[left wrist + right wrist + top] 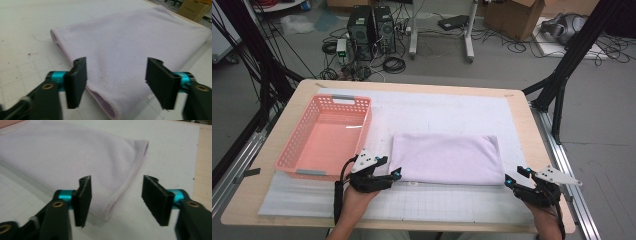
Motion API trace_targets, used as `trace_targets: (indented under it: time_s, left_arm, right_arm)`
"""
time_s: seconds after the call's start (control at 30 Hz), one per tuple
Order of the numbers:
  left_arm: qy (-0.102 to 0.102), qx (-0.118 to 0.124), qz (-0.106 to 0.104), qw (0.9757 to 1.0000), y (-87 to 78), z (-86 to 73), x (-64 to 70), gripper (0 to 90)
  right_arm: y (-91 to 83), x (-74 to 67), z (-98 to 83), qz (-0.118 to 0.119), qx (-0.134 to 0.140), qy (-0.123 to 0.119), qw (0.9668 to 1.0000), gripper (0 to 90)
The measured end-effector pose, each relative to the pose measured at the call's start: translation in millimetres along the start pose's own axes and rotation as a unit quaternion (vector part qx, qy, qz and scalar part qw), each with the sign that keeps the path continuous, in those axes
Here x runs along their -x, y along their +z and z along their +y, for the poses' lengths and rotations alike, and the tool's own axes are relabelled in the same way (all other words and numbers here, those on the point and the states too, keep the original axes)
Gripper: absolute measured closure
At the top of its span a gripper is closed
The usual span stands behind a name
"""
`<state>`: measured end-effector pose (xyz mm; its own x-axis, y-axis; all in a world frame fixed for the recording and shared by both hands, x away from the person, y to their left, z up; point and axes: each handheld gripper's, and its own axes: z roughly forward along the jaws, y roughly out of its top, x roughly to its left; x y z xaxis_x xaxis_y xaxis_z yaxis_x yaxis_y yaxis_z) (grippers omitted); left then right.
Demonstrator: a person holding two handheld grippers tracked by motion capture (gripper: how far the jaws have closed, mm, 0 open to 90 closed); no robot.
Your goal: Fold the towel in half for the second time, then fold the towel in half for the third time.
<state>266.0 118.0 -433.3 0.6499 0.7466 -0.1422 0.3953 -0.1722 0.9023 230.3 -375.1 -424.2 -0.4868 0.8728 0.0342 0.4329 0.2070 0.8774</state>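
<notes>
- We work at a pale wooden surface (532,130) with rounded corners, covered by a white mat printed with a fine grid (437,202).
- On the mat lies our folded lilac fleece cloth (447,159), flat, near the front edge and just right of a pink perforated plastic basket (326,135), which stands at the left of the surface.
- Our left tool (398,173) sits at the cloth's near left corner, jaws apart and gripping nothing; in the left gripper view the cloth's folded edge (100,97) lies between and below them.
- Our right tool (509,181) sits at the near right corner, jaws likewise apart, with the stitched hem (130,180) between them, untouched.
- Beyond the surface, the grey floor holds two black computer towers (372,31), tangled cables and a brown cardboard box (517,16).
- We can read no writing or brand.
</notes>
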Motion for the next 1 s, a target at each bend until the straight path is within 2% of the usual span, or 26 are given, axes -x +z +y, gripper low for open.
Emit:
trace_targets:
  time_s: [0.03, 0.07, 0.13, 0.27, 0.53, 0.67, 0.8, 1.0]
  left_arm:
    - [0.001, -0.001, 0.007, 1.0, -0.5, -0.3, 0.5, 20.1]
    - [-0.002, -0.002, 0.008, 1.0, -0.9, -0.5, 0.1, 19.0]
    - [-0.004, 0.002, 0.007, 1.0, -1.4, -1.0, -0.3, 19.6]
    - [-0.003, 0.009, 0.004, 0.9999, -1.8, -0.9, 1.9, 19.5]
    - [-0.004, 0.017, 0.002, 0.9998, -4.4, -1.1, 1.5, 19.7]
    - [-0.003, 0.017, 0.003, 0.9999, -4.6, -1.4, 1.2, 20.4]
    - [-0.006, 0.016, 0.004, 0.9998, -4.1, -1.3, 1.0, 20.4]
    - [-0.011, 0.014, 0.005, 0.9998, -2.4, -1.9, 0.7, 20.4]
  right_arm:
    - [-2.0, -1.0, 0.2, -0.002, 0.004, -0.006, 1.0, 35.0]
    - [-3.1, -2.3, 0.7, -0.007, 0.007, -0.008, 0.9999, 33.1]
    - [-2.7, -5.1, 1.8, -0.015, 0.007, -0.012, 0.9998, 31.7]
    - [1.6, -8.3, 3.5, -0.008, 0.005, -0.018, 0.9998, 31.3]
    - [3.6, -8.3, 5.3, -0.002, 0.012, -0.014, 0.9998, 28.1]
    - [3.2, -7.2, 5.0, 0.007, 0.018, -0.007, 0.9998, 26.3]
    - [1.6, -5.9, 6.1, 0.005, 0.026, -0.006, 0.9996, 26.3]
    - [2.6, -6.3, 5.5, 0.007, 0.021, -0.006, 0.9997, 26.3]
